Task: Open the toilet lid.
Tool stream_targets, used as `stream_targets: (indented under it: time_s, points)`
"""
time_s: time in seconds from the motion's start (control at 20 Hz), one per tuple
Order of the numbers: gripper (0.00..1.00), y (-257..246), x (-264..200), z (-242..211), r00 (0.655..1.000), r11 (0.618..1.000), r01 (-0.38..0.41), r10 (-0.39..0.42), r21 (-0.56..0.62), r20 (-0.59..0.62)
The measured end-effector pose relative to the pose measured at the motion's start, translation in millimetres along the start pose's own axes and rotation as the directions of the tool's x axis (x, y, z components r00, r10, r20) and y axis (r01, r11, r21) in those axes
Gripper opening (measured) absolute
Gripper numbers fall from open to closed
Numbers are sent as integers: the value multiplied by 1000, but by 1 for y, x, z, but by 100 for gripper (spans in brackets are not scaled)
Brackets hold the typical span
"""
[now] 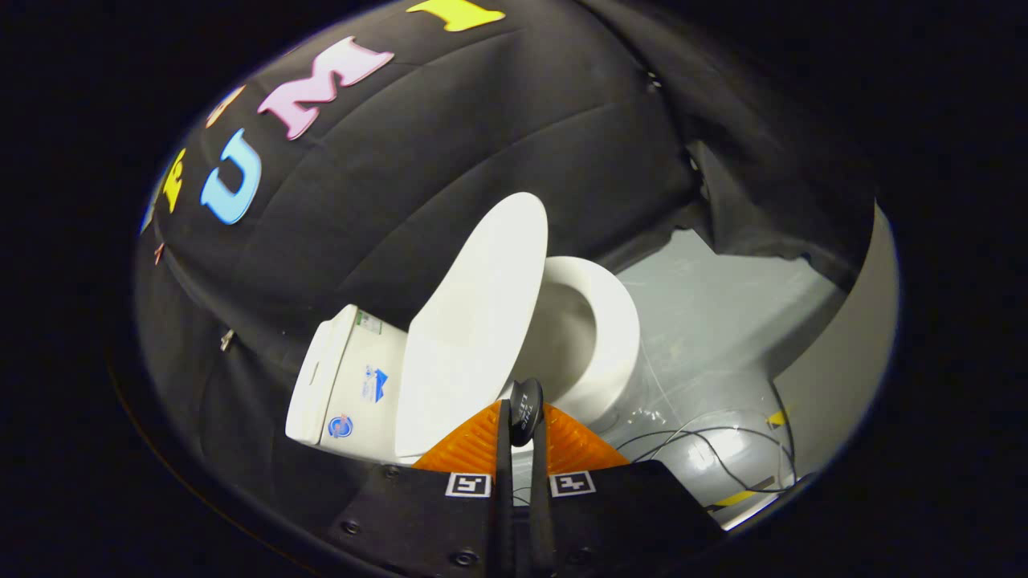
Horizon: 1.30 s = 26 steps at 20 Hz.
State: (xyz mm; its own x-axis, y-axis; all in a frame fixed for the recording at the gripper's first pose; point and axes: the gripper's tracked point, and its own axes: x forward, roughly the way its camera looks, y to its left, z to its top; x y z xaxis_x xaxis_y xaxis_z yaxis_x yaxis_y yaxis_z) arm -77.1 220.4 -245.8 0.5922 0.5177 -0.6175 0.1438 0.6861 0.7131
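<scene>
1. Nearest the lens, the gripper point(520, 425) has its two fingers drawn close together, pinching a small dark round tab point(526, 409) that stands up between their tips; both fingers appear to press on it.
2. That tab seems to sit at the edge of the smooth white oval plastic toilet lid point(474, 329), which is raised part-way, tilted up off the white rounded toilet seat ring point(610, 337) and leaning towards the white ceramic cistern point(345, 385) beside it.
3. I judge the lid well into its swing but not yet resting back against the cistern.
4. Risk: the hold is on a small tab only, so a pull that leaves the hinge's arc could slip the fingers off, and the lid might drop back onto the seat with a slam.
5. Risk: pushing too briskly near the end could knock the lid hard against the cistern.
6. Risk: thin dark cables point(723, 449) lie on the grey floor point(723, 321) near the bowl's foot; a low retreat of the gripper could snag them.
</scene>
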Motion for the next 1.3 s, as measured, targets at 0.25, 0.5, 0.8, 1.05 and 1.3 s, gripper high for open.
stream_targets:
  time_s: [0.25,0.5,0.8,1.05,1.3]
  points:
    - [12,76,-31,18,996,976,-66,77,-208,43]
    - [12,119,-39,20,997,929,-29,52,-369,53]
    - [12,177,-49,17,991,856,-60,111,-513,70]
    - [12,228,-53,10,984,817,-117,171,-565,44]
    - [13,273,-53,1,973,764,-177,230,-620,7]
